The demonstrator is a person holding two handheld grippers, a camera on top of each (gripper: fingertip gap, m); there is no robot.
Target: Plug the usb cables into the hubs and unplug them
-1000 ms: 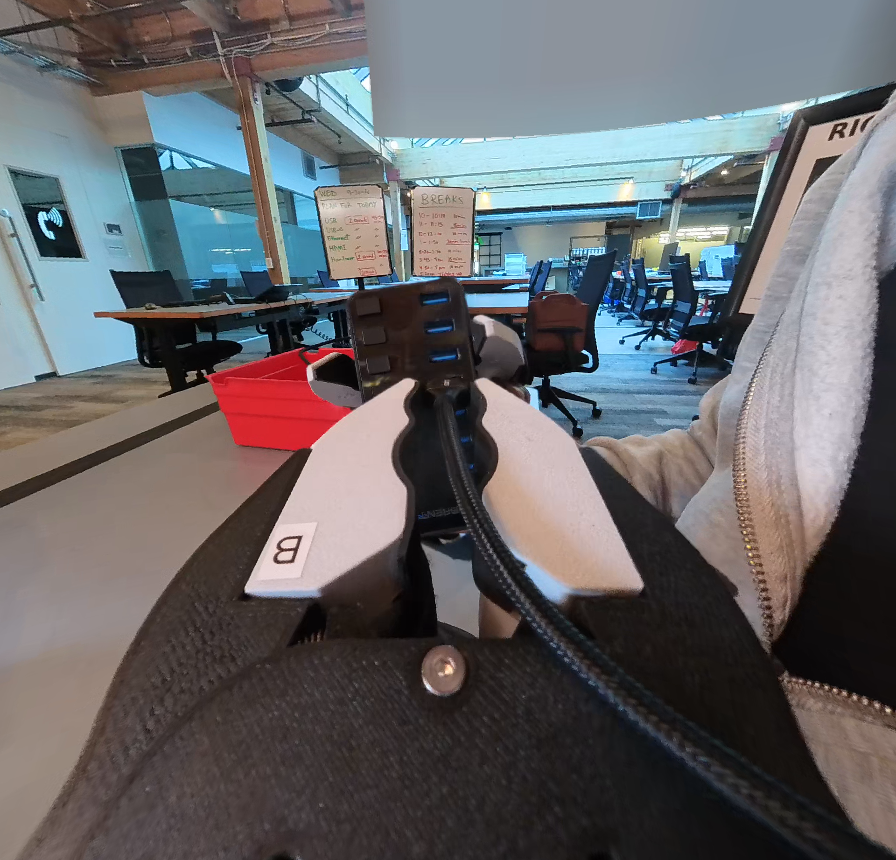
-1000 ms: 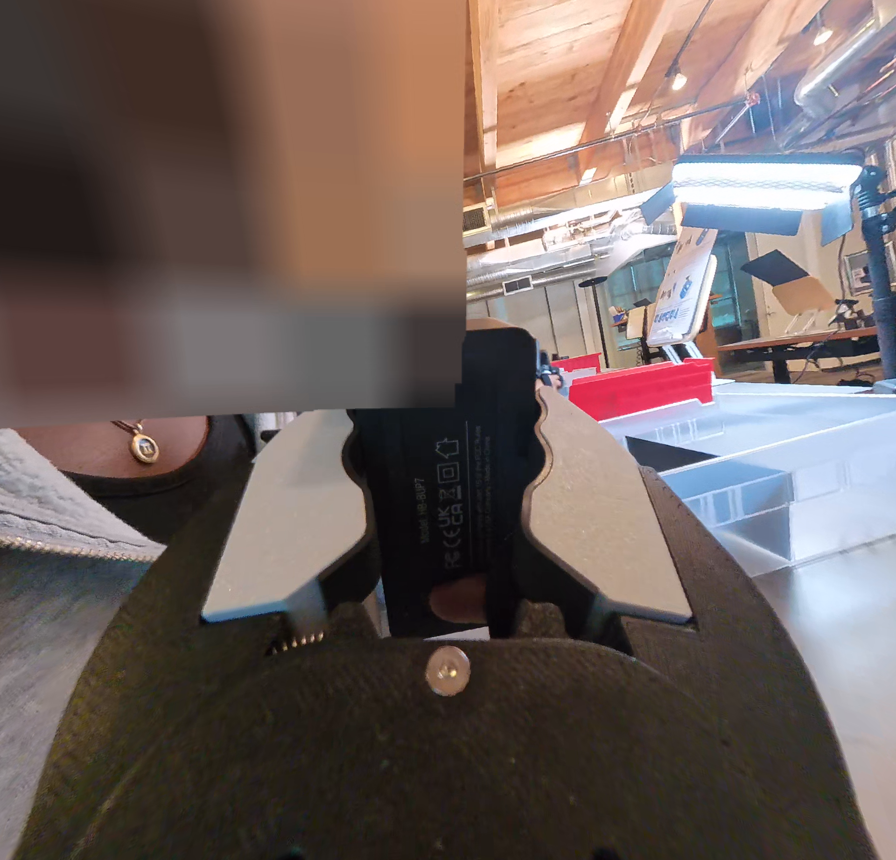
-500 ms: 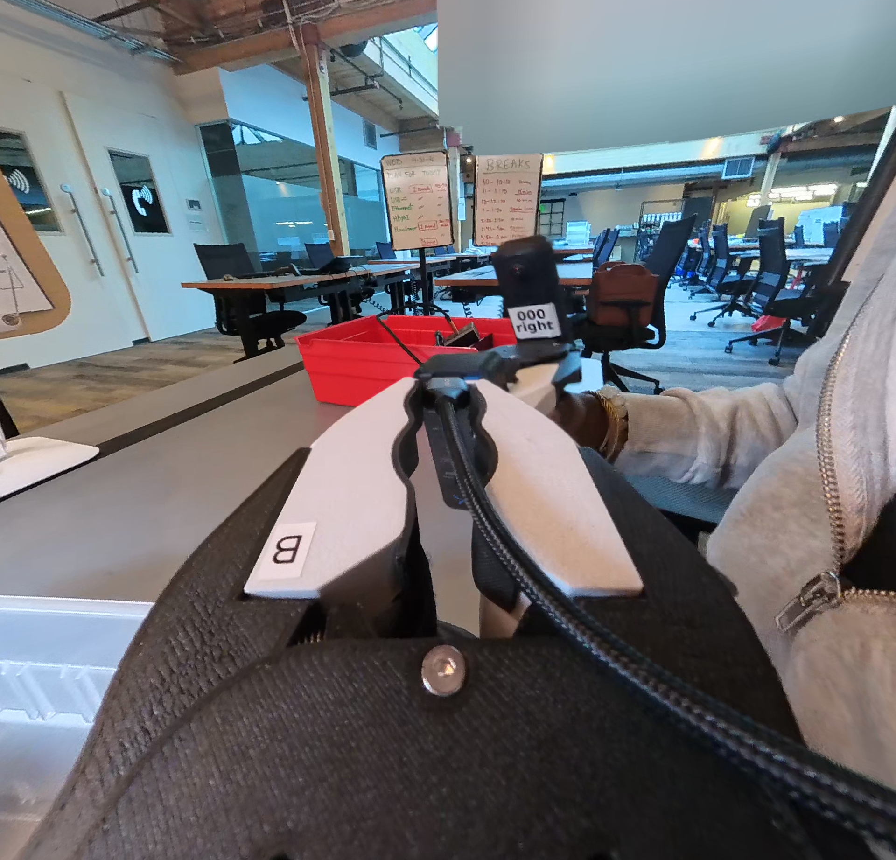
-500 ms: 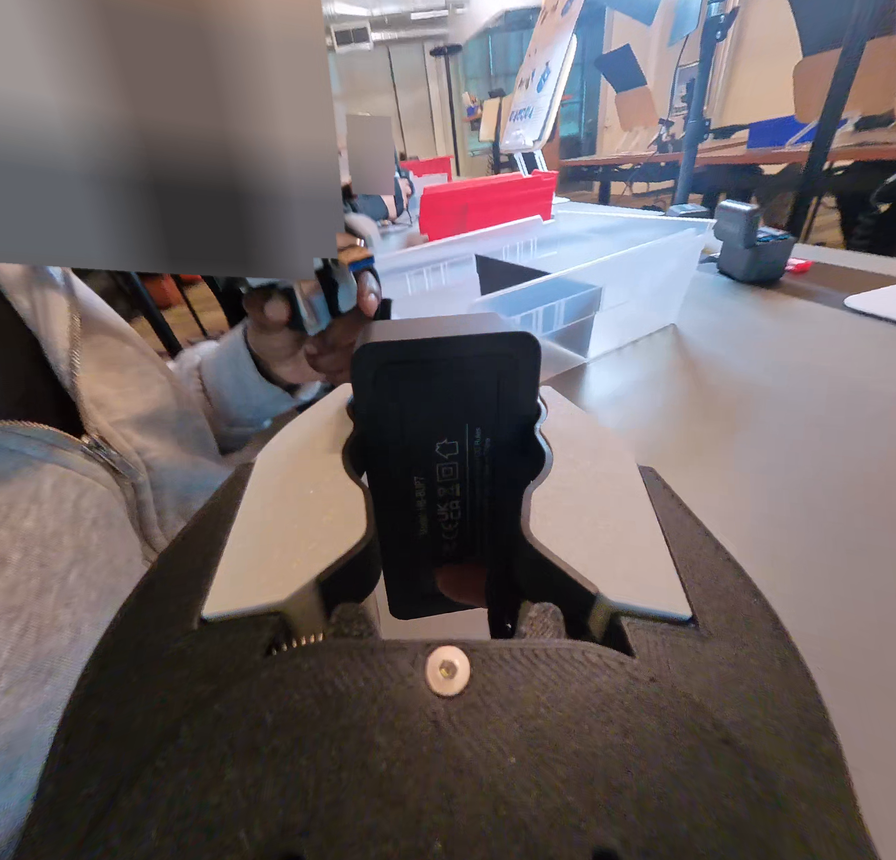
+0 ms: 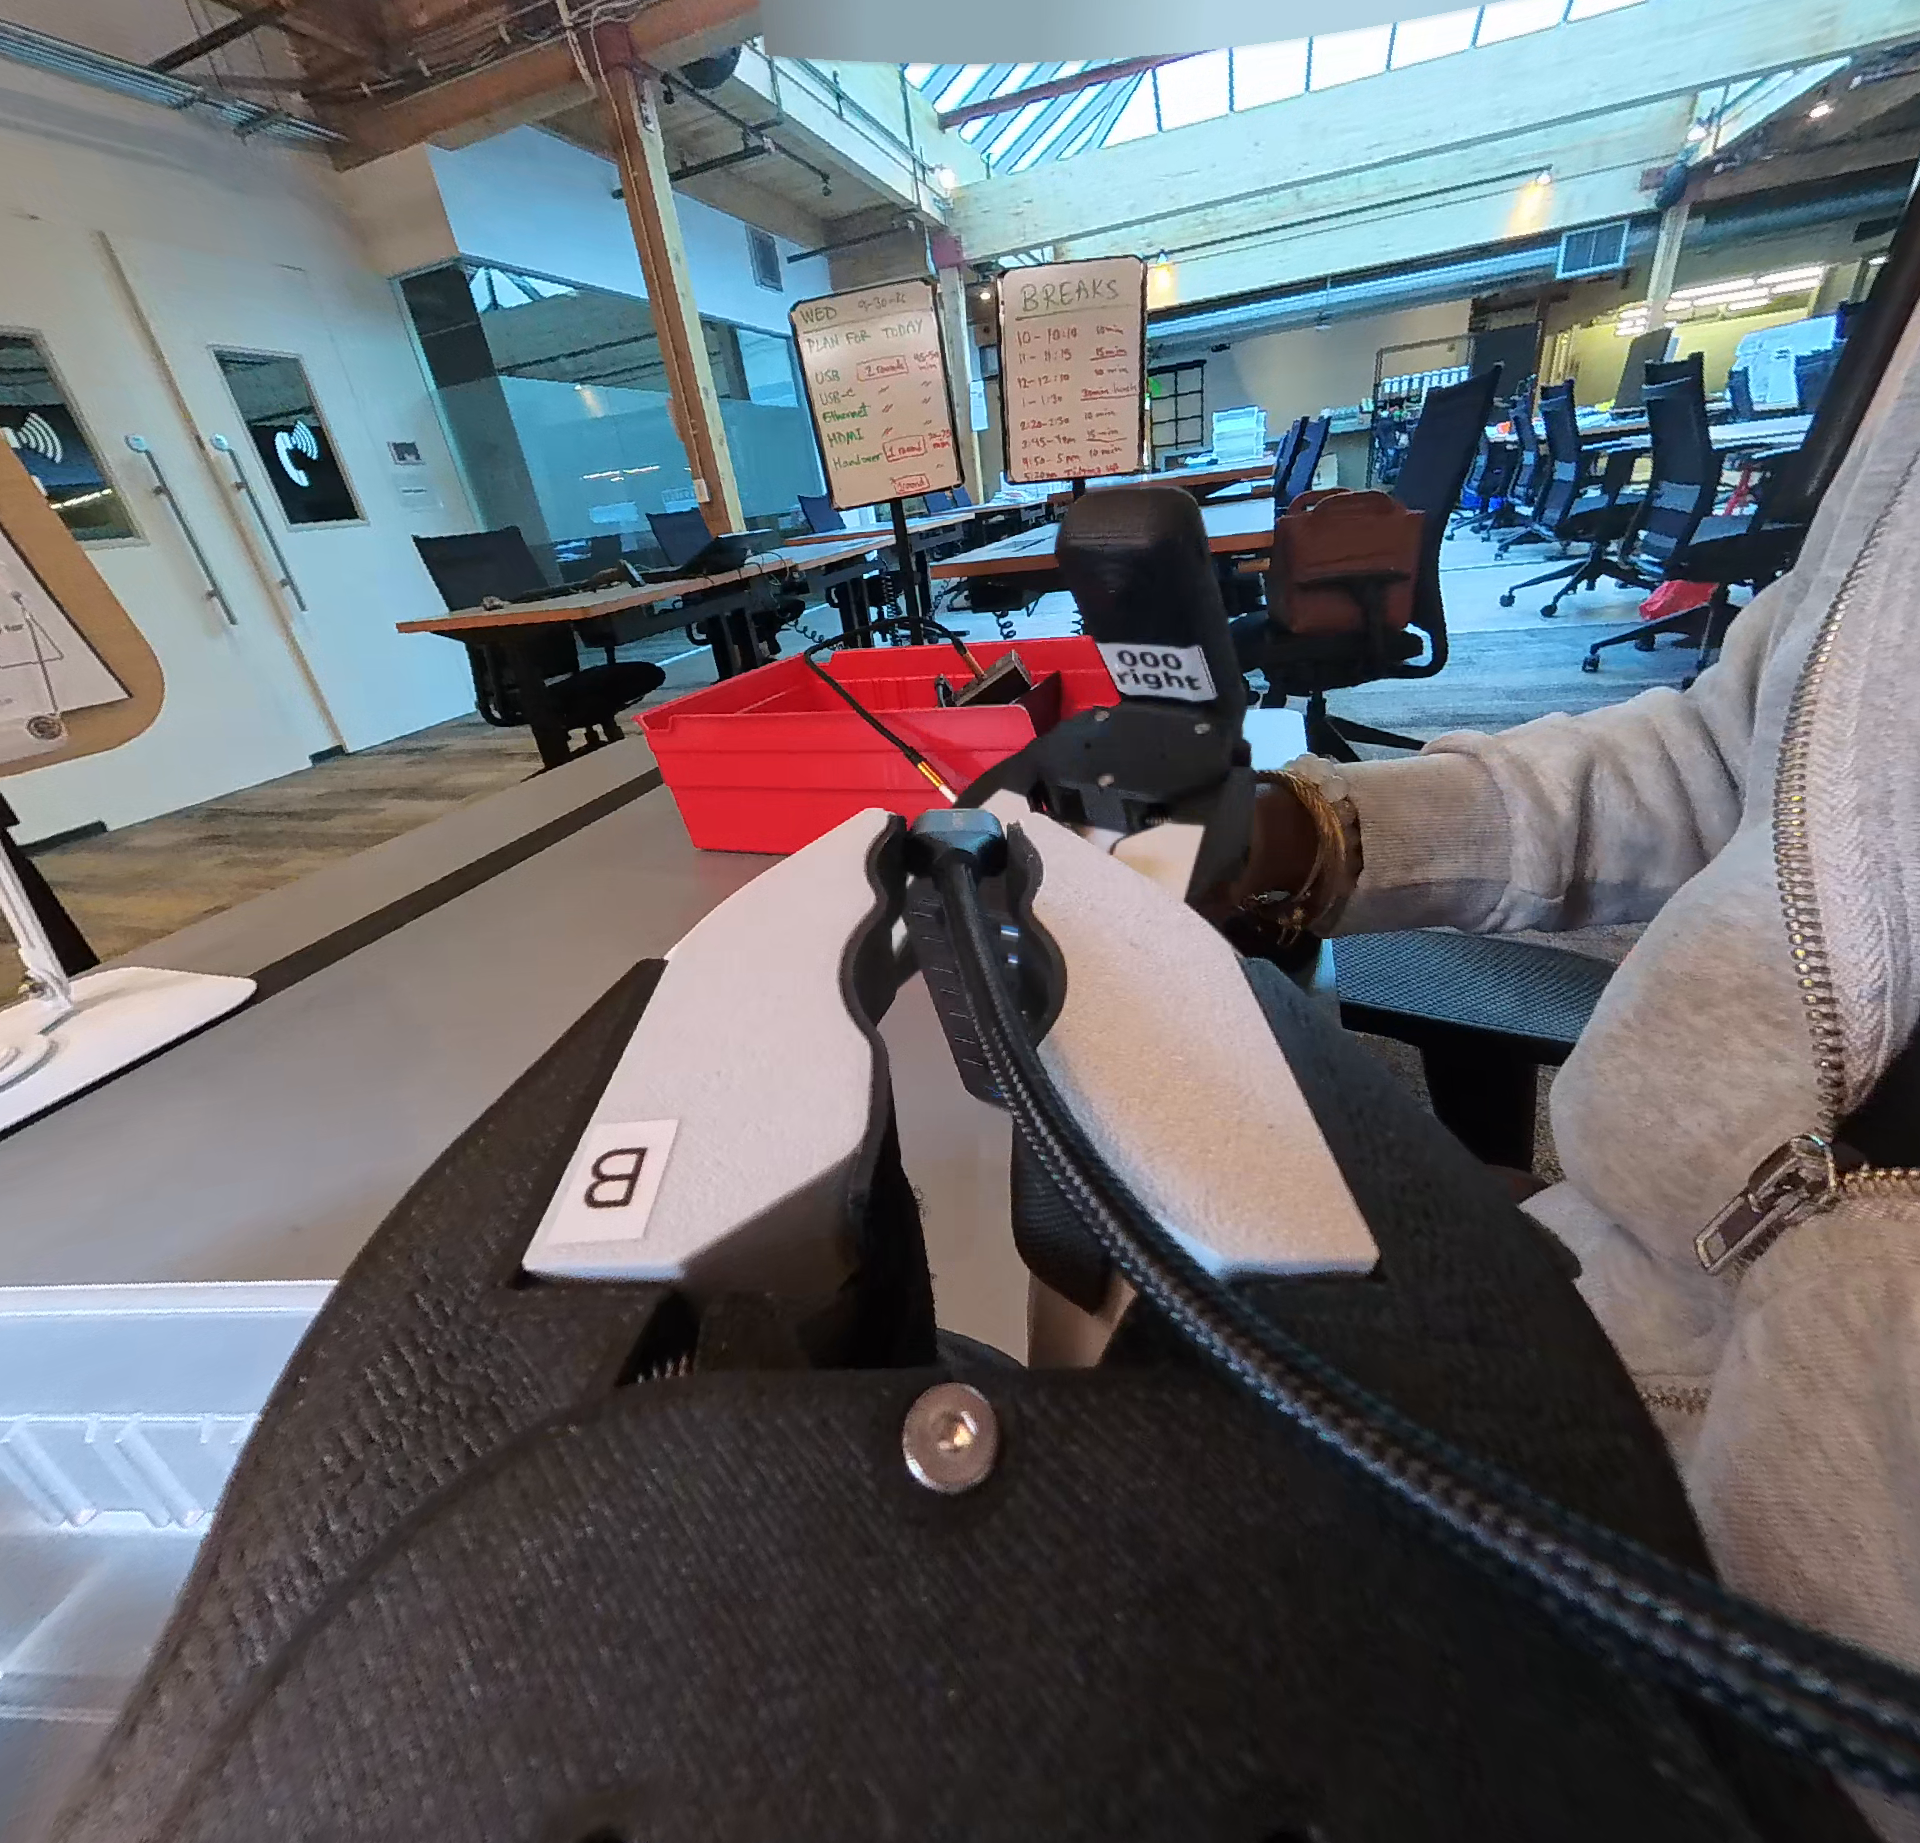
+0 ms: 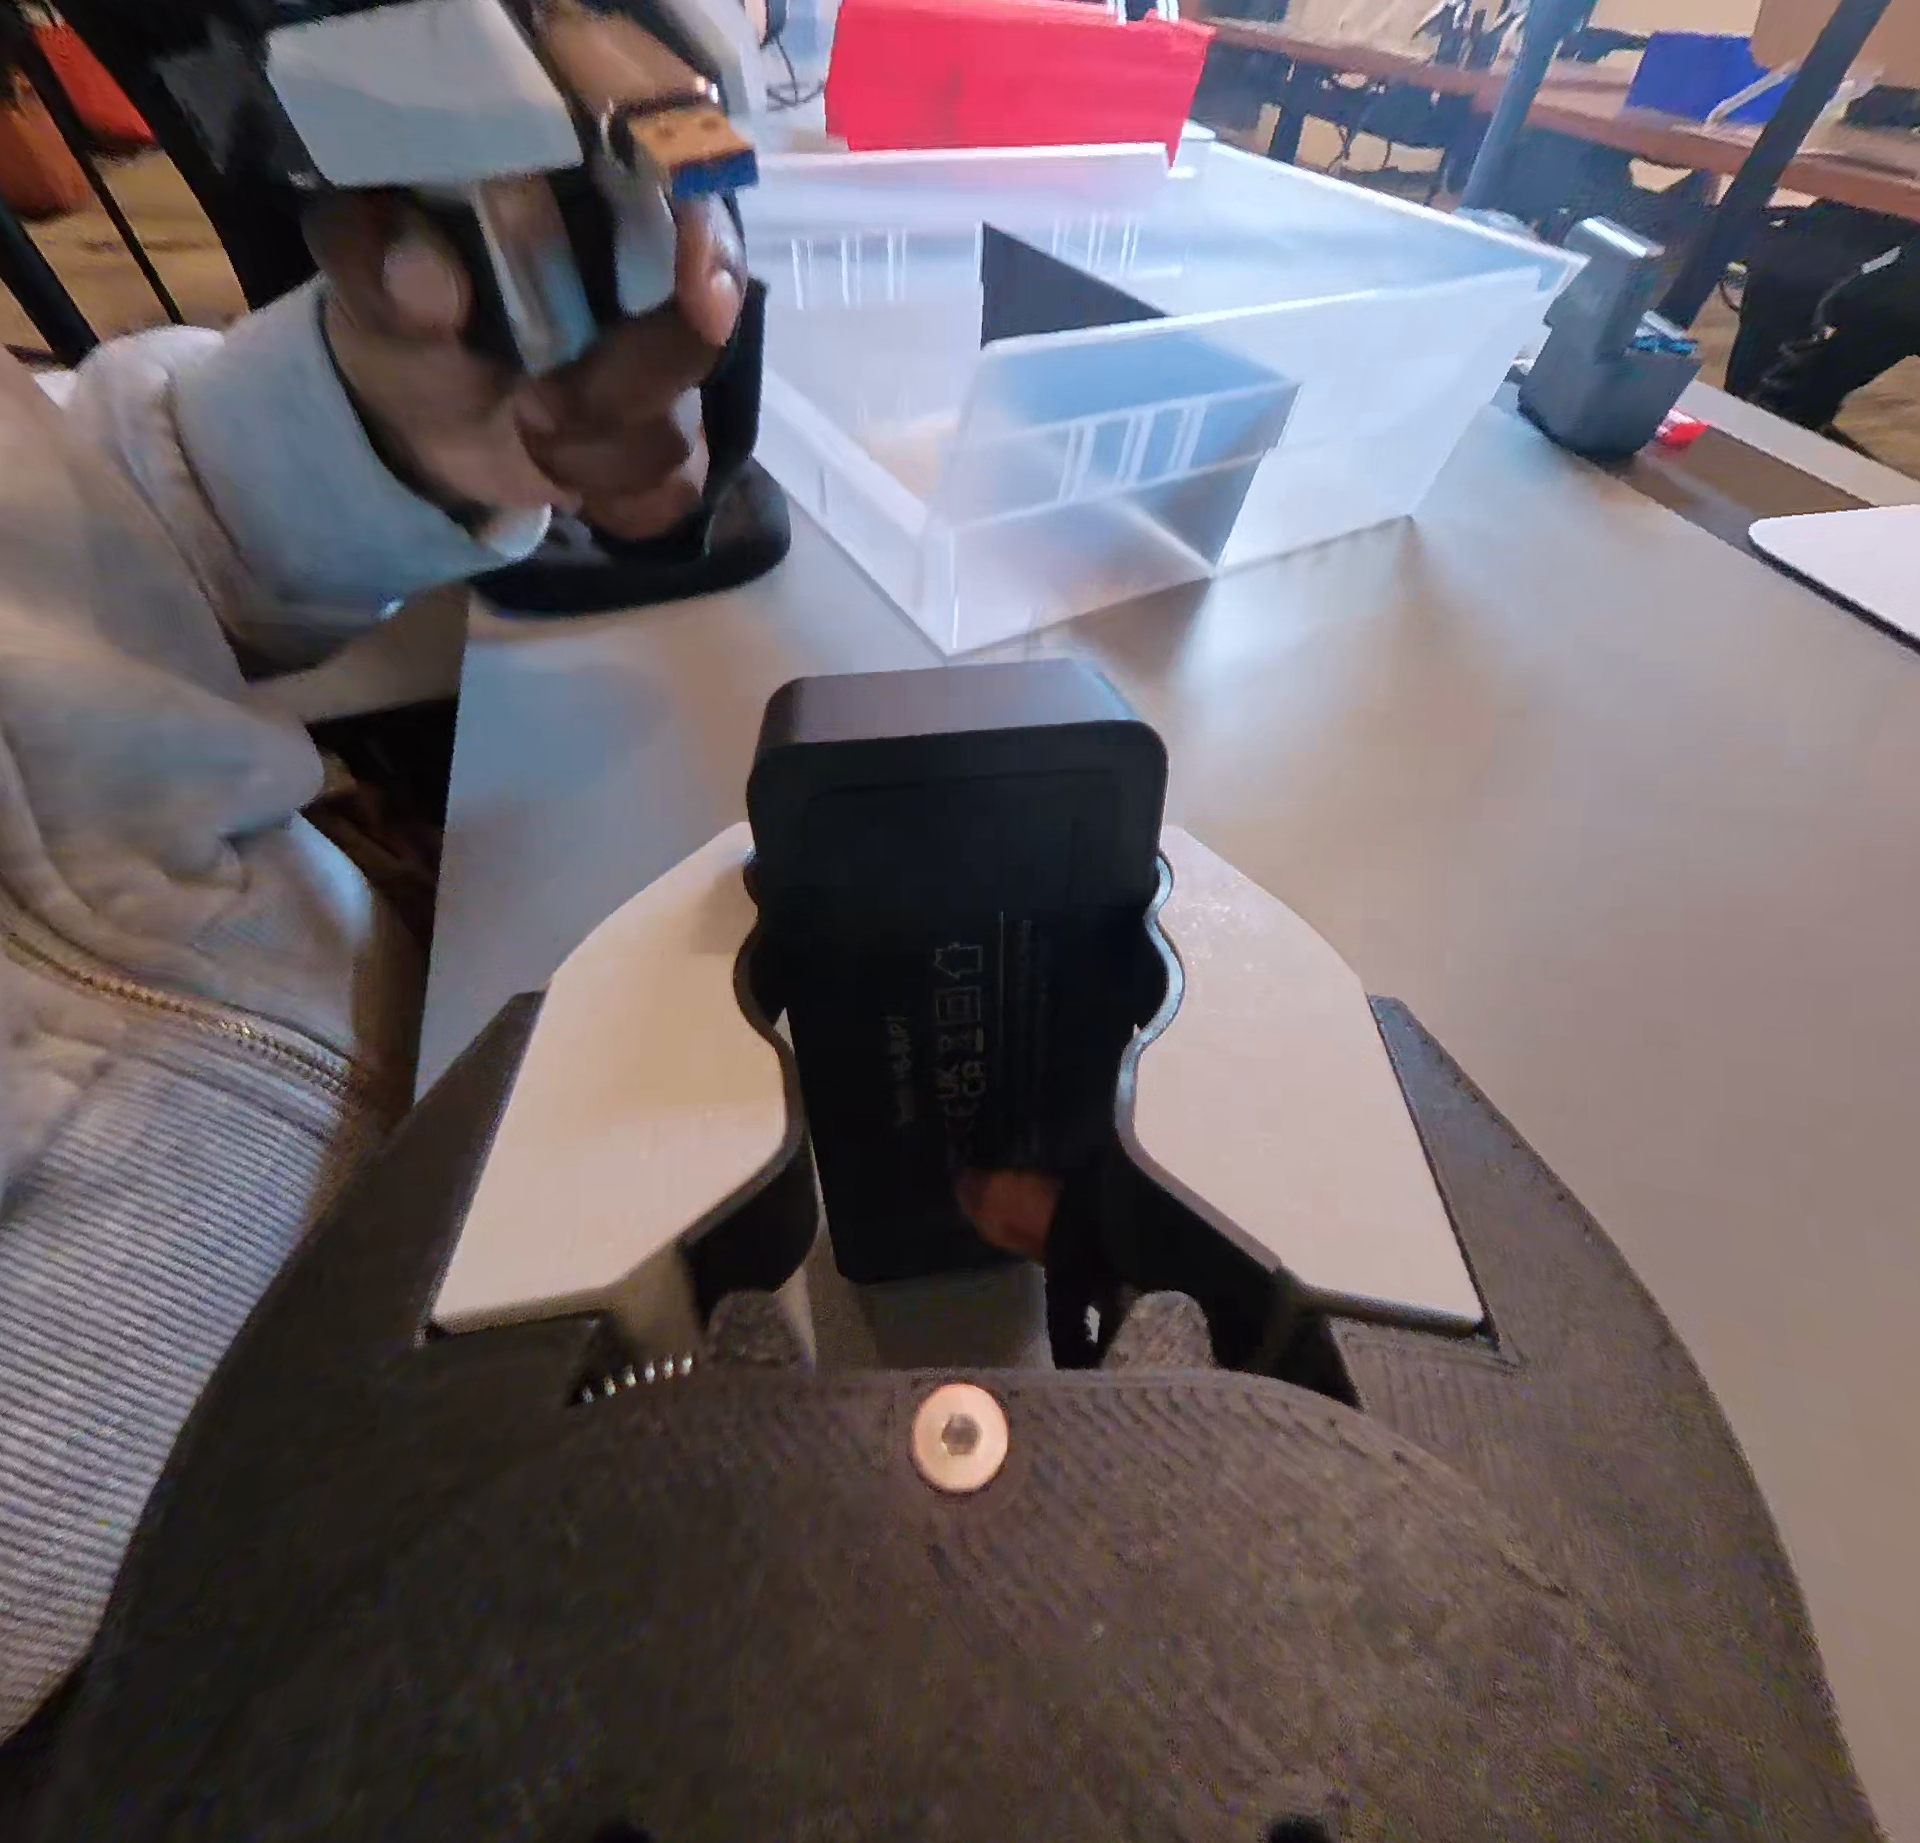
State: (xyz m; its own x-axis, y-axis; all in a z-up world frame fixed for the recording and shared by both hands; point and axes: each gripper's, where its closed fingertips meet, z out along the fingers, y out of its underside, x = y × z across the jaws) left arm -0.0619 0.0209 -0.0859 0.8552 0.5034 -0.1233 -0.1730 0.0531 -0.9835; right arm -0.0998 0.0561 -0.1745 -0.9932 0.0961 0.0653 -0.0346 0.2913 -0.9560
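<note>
My left gripper (image 5: 954,839) is shut on the plug of a black braided USB cable (image 5: 1049,1118), which trails back to the lower right. In the right wrist view the left gripper (image 6: 665,146) is at the upper left, with the metal plug (image 6: 691,141) sticking out free in the air. My right gripper (image 6: 954,858) is shut on a black USB hub (image 6: 956,858), held label side up over the grey table (image 6: 1455,858). The plug and the hub are apart. The right gripper's back (image 5: 1143,744) shows beyond the left fingers.
A clear plastic bin (image 6: 1195,411) stands on the table ahead of the hub, with a red bin (image 6: 1008,68) behind it. A dark grey block (image 6: 1605,359) and a white pad (image 6: 1849,567) lie at the right. A person's grey sleeves are at the left. My hands' fingertips stand some 11 cm from each other.
One second ago the cable's plug sat in the hub. The plug has come out, and the two grippers have moved apart. The right gripper has tilted down toward the table.
</note>
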